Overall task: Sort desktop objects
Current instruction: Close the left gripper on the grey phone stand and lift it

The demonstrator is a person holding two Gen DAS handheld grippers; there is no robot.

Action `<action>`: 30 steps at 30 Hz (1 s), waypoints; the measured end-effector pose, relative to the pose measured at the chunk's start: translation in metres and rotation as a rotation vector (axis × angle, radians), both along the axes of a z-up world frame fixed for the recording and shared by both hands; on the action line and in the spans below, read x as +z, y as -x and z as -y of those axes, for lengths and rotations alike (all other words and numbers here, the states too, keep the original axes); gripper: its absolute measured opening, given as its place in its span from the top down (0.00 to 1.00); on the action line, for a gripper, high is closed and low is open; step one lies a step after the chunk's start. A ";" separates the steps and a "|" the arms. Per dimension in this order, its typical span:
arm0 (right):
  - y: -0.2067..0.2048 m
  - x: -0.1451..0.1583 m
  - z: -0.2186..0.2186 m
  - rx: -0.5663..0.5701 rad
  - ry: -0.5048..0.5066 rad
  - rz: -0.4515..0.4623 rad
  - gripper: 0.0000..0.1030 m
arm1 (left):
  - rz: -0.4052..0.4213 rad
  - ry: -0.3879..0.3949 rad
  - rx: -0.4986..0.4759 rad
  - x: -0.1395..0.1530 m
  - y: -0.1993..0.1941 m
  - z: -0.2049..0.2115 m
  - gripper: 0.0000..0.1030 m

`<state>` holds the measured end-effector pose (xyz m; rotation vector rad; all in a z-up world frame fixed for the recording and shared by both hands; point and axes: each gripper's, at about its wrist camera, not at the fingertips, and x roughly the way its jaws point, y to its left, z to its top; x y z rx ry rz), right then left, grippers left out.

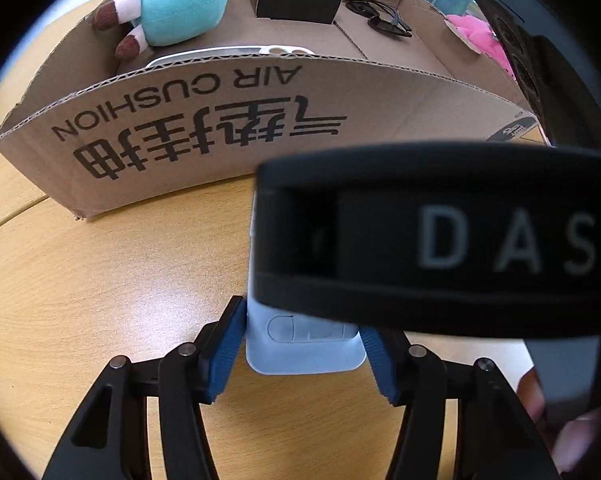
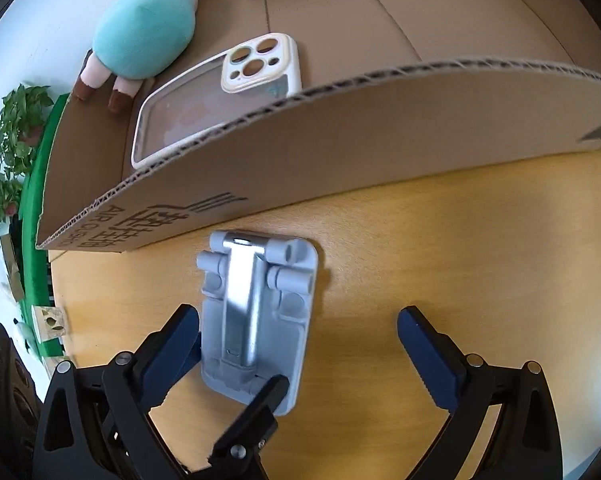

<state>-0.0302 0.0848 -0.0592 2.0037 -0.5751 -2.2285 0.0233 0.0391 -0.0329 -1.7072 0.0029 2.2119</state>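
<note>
Your left gripper [image 1: 302, 344] is clamped on the grey phone stand [image 2: 256, 320], flat on the desk [image 1: 100, 280]; your right gripper [image 2: 300, 344] gapes empty; lift straight, then carry toward the cardboard box [image 1: 204, 120] at twelve o'clock.

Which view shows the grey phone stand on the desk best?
The right wrist view: the grey phone stand lies flat on the desk, nearly whole, hinges and metal arm visible. In the left wrist view only its near end shows between the left gripper pads; the right gripper's body hides the rest.
</note>
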 end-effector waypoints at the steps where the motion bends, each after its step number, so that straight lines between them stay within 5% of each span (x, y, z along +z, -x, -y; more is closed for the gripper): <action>1: 0.001 0.000 0.003 0.009 -0.014 -0.006 0.01 | 0.000 -0.001 0.002 0.000 -0.002 0.000 0.46; 4: 0.003 0.000 0.017 0.072 -0.085 -0.026 0.07 | -0.001 -0.020 0.009 -0.001 -0.005 0.002 0.47; 8: 0.003 0.007 0.020 0.090 -0.047 -0.054 0.46 | -0.009 -0.065 0.010 0.001 -0.012 0.001 0.47; 20: -0.012 0.021 -0.009 0.098 0.057 -0.056 0.47 | -0.058 -0.015 -0.041 0.033 -0.031 -0.027 0.47; 30: -0.006 0.127 -0.068 0.029 0.133 -0.244 0.48 | -0.246 0.029 -0.096 0.138 -0.009 -0.073 0.47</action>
